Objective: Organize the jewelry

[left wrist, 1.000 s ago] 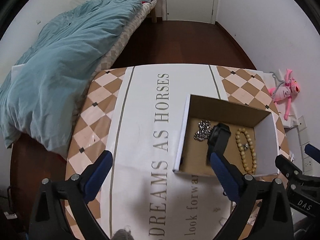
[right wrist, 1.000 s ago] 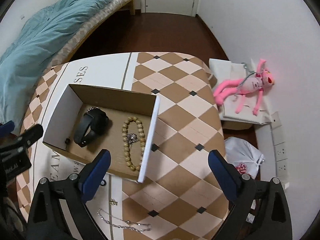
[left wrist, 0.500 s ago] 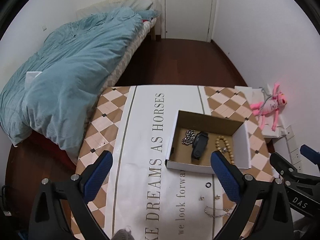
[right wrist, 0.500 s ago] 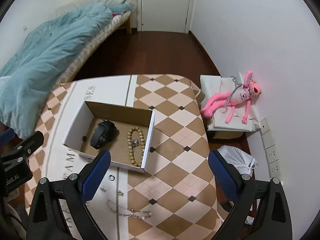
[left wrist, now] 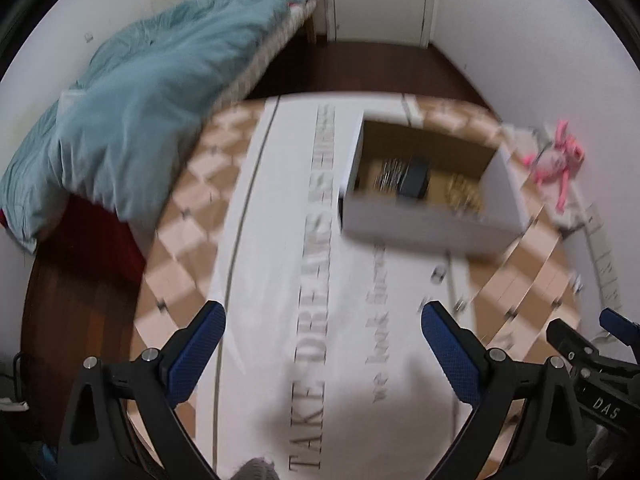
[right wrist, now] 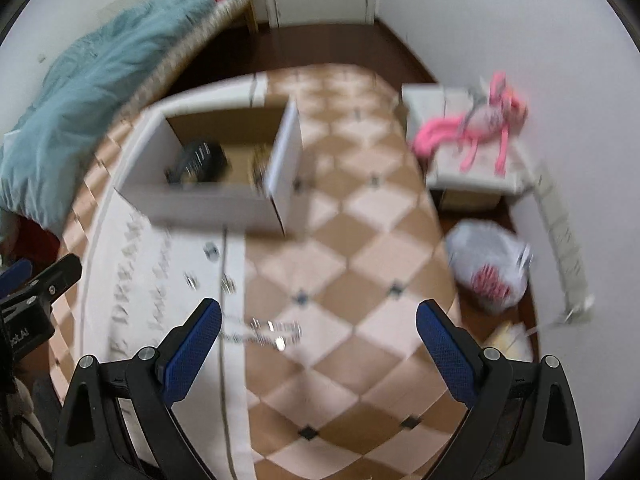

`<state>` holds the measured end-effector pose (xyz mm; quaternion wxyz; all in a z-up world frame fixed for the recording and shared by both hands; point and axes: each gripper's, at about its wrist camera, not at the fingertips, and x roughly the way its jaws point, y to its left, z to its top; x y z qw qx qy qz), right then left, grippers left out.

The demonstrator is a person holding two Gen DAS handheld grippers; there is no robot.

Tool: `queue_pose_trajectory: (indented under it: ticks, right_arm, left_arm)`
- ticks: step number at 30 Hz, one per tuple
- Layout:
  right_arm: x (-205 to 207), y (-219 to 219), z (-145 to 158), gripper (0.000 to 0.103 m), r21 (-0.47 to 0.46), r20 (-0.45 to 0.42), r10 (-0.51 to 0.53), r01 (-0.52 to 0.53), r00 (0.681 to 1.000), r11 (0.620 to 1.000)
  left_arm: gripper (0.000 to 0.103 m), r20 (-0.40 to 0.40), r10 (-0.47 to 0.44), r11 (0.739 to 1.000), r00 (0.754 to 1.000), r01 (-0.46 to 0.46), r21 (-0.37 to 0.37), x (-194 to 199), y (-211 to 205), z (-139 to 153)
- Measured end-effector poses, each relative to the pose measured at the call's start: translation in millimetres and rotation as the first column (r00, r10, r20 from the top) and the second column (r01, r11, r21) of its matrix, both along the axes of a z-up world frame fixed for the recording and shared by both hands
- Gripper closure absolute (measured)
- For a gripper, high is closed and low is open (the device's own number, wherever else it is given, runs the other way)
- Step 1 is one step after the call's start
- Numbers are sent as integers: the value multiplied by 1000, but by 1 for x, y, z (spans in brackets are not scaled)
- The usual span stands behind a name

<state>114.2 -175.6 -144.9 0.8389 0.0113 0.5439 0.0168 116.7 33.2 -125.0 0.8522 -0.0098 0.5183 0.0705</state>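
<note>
A white cardboard box (left wrist: pixel 424 224) (right wrist: pixel 200 204) with a brown inside stands on the table. It holds a black watch (left wrist: pixel 414 178) (right wrist: pixel 200 158), a silver chain (left wrist: pixel 386 176) and a wooden bead bracelet (left wrist: pixel 464 194). A silver chain (right wrist: pixel 264 330) lies on the cloth in front of the box, between my right gripper's fingers. Small rings and studs (right wrist: pixel 212 252) (left wrist: pixel 438 276) lie near it. My left gripper (left wrist: pixel 322 332) is open and empty over the cloth. My right gripper (right wrist: pixel 318 328) is open and empty. Both views are blurred.
The round table has a checkered cloth (right wrist: pixel 360 248) with a white lettered runner (left wrist: pixel 316 280). A bed with a teal duvet (left wrist: pixel 132 108) stands to the left. A pink plush toy (right wrist: pixel 476 128) and a plastic bag (right wrist: pixel 488 268) lie on the right by the wall.
Both grippers pulled up and back from the box, then came down lower toward the table. The loose chain and small pieces in front of the box came into view. Jaws stayed open.
</note>
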Motion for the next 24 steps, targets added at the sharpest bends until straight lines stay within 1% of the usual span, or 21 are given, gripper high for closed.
queue_pose_trajectory:
  ticks: [1, 4, 5, 6, 7, 8, 9, 10, 11, 12, 13, 15, 18, 20, 24]
  right_arm:
    - [-2, -3, -15, 4, 20, -27, -10, 11, 1000, 1000]
    - [-7, -6, -45, 6, 55, -66, -39, 42, 997, 998]
    - [-8, -7, -54, 12, 60, -75, -48, 52, 996, 997]
    - [-8, -7, -62, 23, 69, -88, -54, 60, 995, 996]
    - [-7, -6, -69, 29, 76, -98, -58, 66, 993, 995]
    - [-8, -4, -74, 32, 71, -103, -63, 71, 993, 995]
    - [-10, 1, -73, 33, 46, -64, -57, 60, 996, 997]
    - [-12, 7, -74, 34, 24, -51, -49, 51, 997, 998]
    - [-12, 11, -75, 35, 26, -46, -41, 42, 998, 999]
    - [-14, 17, -75, 45, 5, -35, -27, 27, 999, 1000]
    - [-16, 23, -74, 53, 12, -11, -10, 10, 1000, 1000]
    - [-18, 32, -71, 97, 30, 4, 27, -27, 1000, 999]
    - [-19, 40, -69, 97, 25, 11, 50, -50, 999, 998]
    - [-18, 31, -69, 98, 71, 7, 36, -36, 999, 997]
    - [-19, 5, -58, 98, 114, 34, -11, 7, 999, 993]
  left_arm:
    - [3, -16, 2, 1000, 1000, -2, 2, -2, -1, -9]
    - [3, -59, 12, 1000, 998, -11, 15, -8, -1, -30]
    - [3, -67, 14, 1000, 998, -13, 18, -9, 0, -35]
    - [3, -76, 18, 1000, 997, -16, 25, -10, 1, -40]
    - [3, -81, 20, 999, 997, -17, 31, -11, 2, -43]
    - [3, -84, 21, 999, 996, -18, 34, -11, 2, -45]
    - [3, -90, 23, 999, 996, -19, 36, -12, 3, -48]
    - [3, -93, 23, 999, 995, -19, 37, -12, 3, -50]
    - [3, -97, 23, 999, 995, -20, 39, -12, 3, -52]
    - [3, -101, 24, 999, 995, -20, 38, -12, 3, -54]
    - [3, -104, 24, 999, 994, -20, 37, -11, 3, -56]
    - [3, -112, 25, 999, 993, -21, 36, -11, 3, -59]
    - [3, -120, 24, 999, 992, -20, 30, -8, 4, -62]
    - [3, -116, 18, 1000, 993, -15, 27, -5, 3, -61]
    - [3, -109, 1, 1000, 994, 0, 14, -1, -2, -59]
